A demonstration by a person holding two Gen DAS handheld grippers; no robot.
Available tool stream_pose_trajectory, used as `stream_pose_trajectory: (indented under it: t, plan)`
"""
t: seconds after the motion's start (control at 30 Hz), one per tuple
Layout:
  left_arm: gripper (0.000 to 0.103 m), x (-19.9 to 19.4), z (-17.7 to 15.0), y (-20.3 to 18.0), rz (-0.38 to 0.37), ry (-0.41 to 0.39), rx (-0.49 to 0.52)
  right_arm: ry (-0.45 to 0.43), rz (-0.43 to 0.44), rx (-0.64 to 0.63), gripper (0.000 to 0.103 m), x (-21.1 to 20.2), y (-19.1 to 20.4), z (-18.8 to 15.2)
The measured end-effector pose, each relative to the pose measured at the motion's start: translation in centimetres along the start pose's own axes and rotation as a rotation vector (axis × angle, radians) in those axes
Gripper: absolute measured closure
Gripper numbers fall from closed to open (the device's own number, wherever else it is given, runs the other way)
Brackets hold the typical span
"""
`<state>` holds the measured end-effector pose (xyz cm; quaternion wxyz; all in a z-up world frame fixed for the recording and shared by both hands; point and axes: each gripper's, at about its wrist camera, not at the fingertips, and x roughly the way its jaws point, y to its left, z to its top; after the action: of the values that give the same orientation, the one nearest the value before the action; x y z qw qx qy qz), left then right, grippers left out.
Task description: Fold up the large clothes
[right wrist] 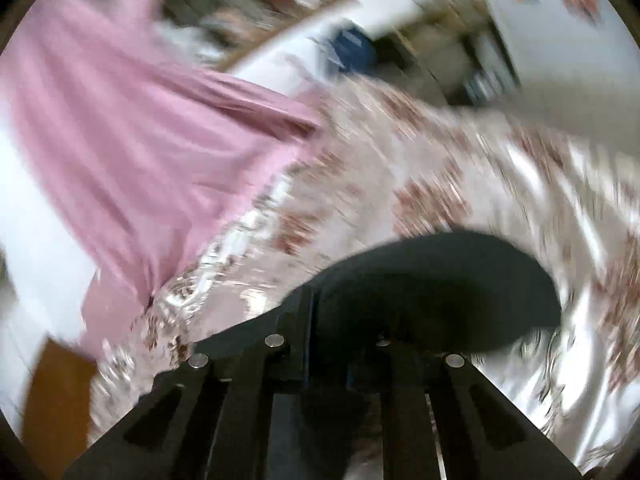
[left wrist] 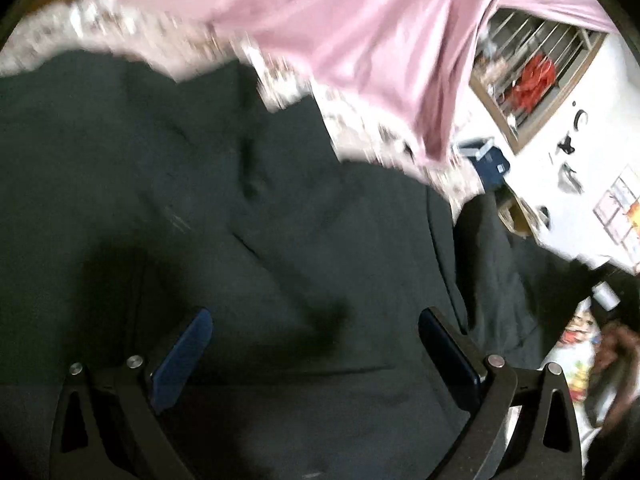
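A large black garment (left wrist: 248, 208) lies spread on a floral bedspread (left wrist: 120, 28) and fills most of the left wrist view. My left gripper (left wrist: 316, 344) is open just above it, its blue-padded fingers (left wrist: 184, 356) wide apart and empty. My right gripper (right wrist: 332, 320) is shut on a fold of the black garment (right wrist: 440, 280), which bulges over the fingers and hides the tips. The right wrist view is blurred by motion.
A pink curtain (left wrist: 360, 32) hangs over the bed's far edge, also in the right wrist view (right wrist: 132, 128). A barred window (left wrist: 532, 68), a white wall, a blue box (left wrist: 488, 160) and clutter stand at the right. The floral bedspread (right wrist: 440, 160) spreads beyond the garment.
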<state>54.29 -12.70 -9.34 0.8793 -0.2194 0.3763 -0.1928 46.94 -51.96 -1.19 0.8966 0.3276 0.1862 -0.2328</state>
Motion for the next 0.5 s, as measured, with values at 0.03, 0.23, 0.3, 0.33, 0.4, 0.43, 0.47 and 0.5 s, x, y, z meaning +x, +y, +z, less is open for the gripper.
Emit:
stream_pose_trajectory:
  t: [0.03,0.23,0.3,0.33,0.4,0.43,0.47,0.5]
  plan:
    - [0.000,-1.6,0.2,0.7,0.005,-0.029,0.007,-0.025,0.015,-0.064,0.092,-1.0,2.1,0.0]
    - [0.000,-10.6,0.0,7.0,0.027,-0.159,-0.095,-0.041,0.181,-0.517,0.092,-4.6,17.5,-3.4]
    - [0.000,-13.6,-1.4,9.8,0.054,-0.194,-0.182,-0.001,0.233,-0.613,0.092,-5.6,21.3,-6.2]
    - [0.000,-14.4,-1.8,10.7,0.062,-0.208,-0.219,0.013,0.249,-0.665,0.092,-5.8,22.9,-7.4]
    - [0.000,-16.6,-2.3,12.6,0.073,-0.250,-0.309,0.041,0.274,-0.793,0.092,-6.5,25.3,-10.7]
    - [0.000,-17.1,-2.4,13.0,0.073,-0.271,-0.334,0.073,0.281,-0.880,0.092,-7.0,26.7,-13.1]
    - [0.000,-17.8,-2.6,13.4,0.076,-0.293,-0.354,0.100,0.282,-0.935,0.092,-8.1,27.4,-15.0]
    - [0.000,-18.1,-2.8,13.6,0.084,-0.302,-0.364,0.142,0.281,-0.998,0.092,-8.1,28.5,-17.0]
